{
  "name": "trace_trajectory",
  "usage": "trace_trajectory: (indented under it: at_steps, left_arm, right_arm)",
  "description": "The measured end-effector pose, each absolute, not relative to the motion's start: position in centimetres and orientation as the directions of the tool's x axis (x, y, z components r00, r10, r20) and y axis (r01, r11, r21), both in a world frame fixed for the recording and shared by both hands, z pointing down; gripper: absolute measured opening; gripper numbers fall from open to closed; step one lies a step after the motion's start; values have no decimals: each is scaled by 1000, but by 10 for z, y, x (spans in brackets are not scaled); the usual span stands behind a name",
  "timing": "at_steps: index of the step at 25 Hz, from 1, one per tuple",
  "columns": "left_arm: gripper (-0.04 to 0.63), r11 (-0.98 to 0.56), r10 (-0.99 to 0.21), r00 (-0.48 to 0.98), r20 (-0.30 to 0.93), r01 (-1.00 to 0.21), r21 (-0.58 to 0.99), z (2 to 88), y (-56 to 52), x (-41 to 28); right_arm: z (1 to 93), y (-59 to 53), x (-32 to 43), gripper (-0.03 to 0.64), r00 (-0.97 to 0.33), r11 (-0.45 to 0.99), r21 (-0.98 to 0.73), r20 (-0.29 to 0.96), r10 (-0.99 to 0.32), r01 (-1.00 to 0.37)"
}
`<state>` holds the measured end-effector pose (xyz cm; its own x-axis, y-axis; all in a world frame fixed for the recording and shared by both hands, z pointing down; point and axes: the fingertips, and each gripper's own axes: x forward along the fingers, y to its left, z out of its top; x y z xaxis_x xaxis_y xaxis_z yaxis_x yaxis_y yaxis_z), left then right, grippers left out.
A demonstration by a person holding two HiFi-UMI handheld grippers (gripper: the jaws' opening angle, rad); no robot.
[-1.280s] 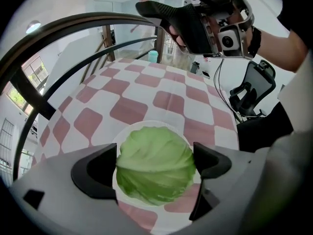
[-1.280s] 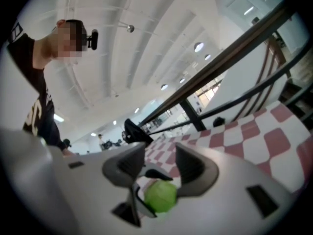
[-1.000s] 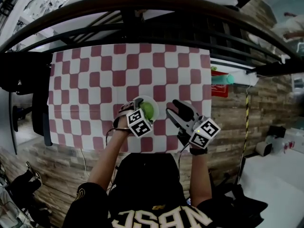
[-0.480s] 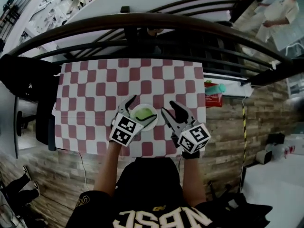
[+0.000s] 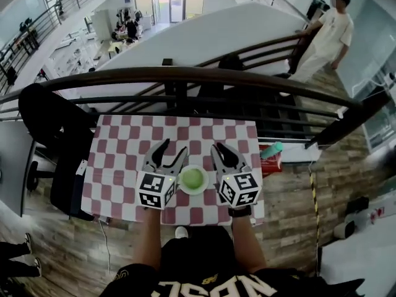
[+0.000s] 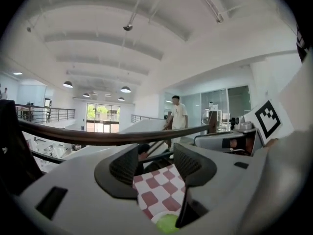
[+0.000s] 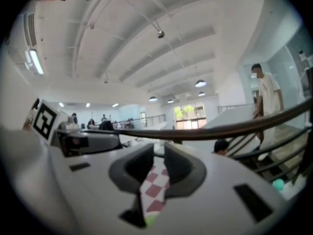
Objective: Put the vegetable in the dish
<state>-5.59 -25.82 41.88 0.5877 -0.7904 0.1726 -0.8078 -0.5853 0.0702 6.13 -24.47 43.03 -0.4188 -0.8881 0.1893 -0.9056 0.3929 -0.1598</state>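
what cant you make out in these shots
Vegetable type: head view, too small, just a green lump in the dish.
Dish in both gripper views: mostly behind each tool's body and cut by the bottom edge.
Teal item past the cloth's right edge: head view, too small to name.
Left tool and right tool: jaws closing, nothing between them; the cloth under them is hidden in the head view.

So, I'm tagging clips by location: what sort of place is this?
Likely a mezzanine in a large open office building: the checkered table stands against a railing, with desks on a lower floor beyond.
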Motion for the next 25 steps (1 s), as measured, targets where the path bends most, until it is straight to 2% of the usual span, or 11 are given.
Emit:
trace_trajectory:
  at_steps: [5, 9, 12, 25]
  left_arm:
    - [117, -508, -853, 515, 84, -857, 89, 385, -238, -90]
    - [42, -461, -885, 464, 34, -885, 70, 370, -231, -109]
    - [25, -459, -888, 460, 23, -887, 50, 367, -221, -113]
    - [23, -479, -878, 479, 7, -877, 32, 371, -210, -123]
  right_arm:
    - [396, -226, 43, 35, -357, 350, -72, 125, -926, -934]
    - [382, -221, 26, 20, -356, 355, -28, 83, -931, -935]
    - [382, -210, 12, 18, -372, 372, -14, 79, -925, -928]
    - [378, -197, -26, 18, -400, 402, 14, 58, -915, -916]
